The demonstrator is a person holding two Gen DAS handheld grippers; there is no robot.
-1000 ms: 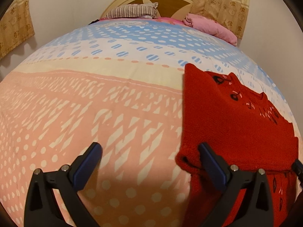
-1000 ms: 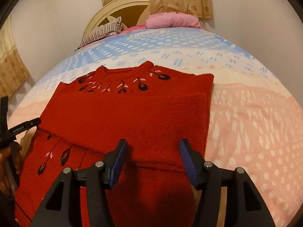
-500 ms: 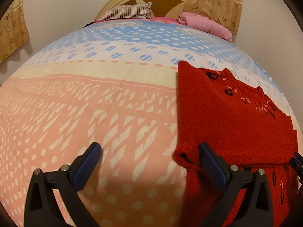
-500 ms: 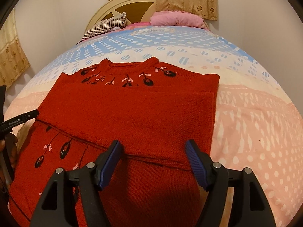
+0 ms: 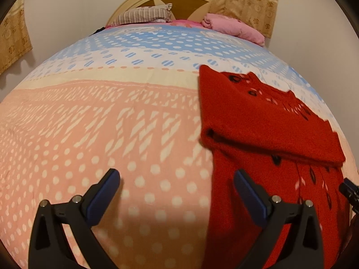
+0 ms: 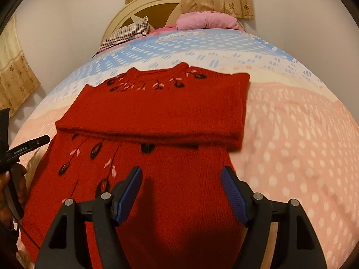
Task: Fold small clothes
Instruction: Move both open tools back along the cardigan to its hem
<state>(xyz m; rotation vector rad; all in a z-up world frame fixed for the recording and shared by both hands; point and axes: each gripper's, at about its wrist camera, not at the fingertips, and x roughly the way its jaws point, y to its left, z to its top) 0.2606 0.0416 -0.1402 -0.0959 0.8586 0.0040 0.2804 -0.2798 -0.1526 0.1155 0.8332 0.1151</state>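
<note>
A red knit sweater (image 6: pixel 161 112) with dark and pink flower embroidery lies flat on the bed, both sleeves folded across its chest. It also shows at the right of the left wrist view (image 5: pixel 258 116). My right gripper (image 6: pixel 181 192) is open and empty, above the sweater's lower body. My left gripper (image 5: pixel 177 192) is open and empty, above the bedspread at the sweater's left edge, with its right finger (image 5: pixel 249 195) over the red knit. The sweater's hem is hidden below both views.
The bedspread (image 5: pixel 101 123) is pink, cream and blue with dots. A striped pillow (image 5: pixel 145 15) and a pink pillow (image 5: pixel 233 27) lie by the cream headboard (image 6: pixel 148 11). Curtains hang behind. The other hand-held gripper (image 6: pixel 13 152) shows at the left edge.
Both grippers have pulled back toward the sweater's lower part, so the sleeve fold now lies farther ahead. The right gripper's jaws have opened wider.
</note>
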